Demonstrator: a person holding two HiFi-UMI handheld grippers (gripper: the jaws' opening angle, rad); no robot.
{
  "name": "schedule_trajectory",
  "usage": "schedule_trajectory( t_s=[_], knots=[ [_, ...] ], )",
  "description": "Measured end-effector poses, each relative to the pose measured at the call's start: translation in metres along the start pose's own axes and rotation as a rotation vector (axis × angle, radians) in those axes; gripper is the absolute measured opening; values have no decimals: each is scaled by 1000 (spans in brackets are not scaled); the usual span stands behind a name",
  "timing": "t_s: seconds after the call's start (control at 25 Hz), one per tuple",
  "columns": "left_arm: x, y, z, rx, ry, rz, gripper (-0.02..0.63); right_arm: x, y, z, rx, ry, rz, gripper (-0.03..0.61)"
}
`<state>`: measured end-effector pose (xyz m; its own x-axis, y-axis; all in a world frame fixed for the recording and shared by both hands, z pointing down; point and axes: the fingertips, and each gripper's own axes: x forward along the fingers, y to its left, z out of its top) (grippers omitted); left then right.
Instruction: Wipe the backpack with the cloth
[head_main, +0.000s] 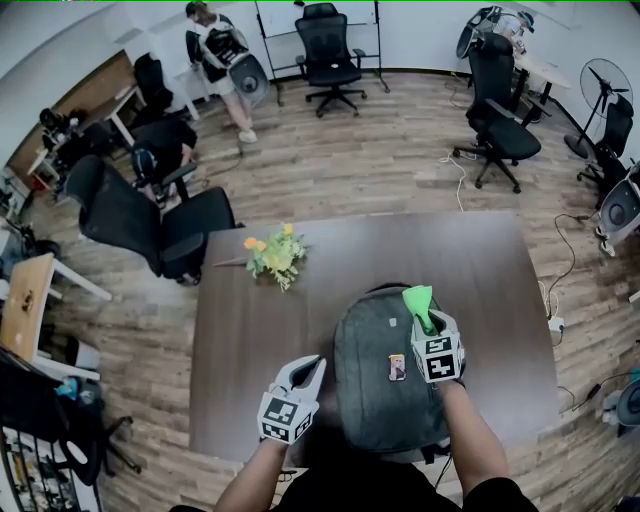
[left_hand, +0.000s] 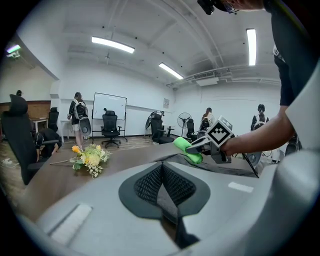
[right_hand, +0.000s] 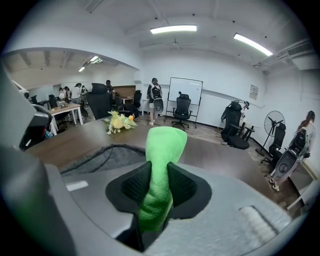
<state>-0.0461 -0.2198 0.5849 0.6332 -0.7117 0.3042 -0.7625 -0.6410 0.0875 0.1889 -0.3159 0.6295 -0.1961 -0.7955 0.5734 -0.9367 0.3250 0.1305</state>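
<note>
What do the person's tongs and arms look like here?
The left tongs and right tongs are pale grey shells with black mesh pads, each carrying a white cube of black square markers. The person wears a dark short-sleeved top; no cables show.

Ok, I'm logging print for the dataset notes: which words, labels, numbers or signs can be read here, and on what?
No text is readable.
Marker cubes on the left gripper and right gripper: square patterns only, no letters.
Small tag on the backpack: too small to read.
Wall notice: too blurred to read.
The cloth: plain.
</note>
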Motion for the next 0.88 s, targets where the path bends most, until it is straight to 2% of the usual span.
schedule_trajectory(
  t_s=[0.48, 0.88],
  knots=[
    [-16, -8, -6, -27, -11, 25, 20, -12, 114, 4, 47, -31, 239, 98],
    [-39, 0, -24, -51, 11, 80, 20, 14, 172, -14, 49, 46, 332, 98]
  ],
)
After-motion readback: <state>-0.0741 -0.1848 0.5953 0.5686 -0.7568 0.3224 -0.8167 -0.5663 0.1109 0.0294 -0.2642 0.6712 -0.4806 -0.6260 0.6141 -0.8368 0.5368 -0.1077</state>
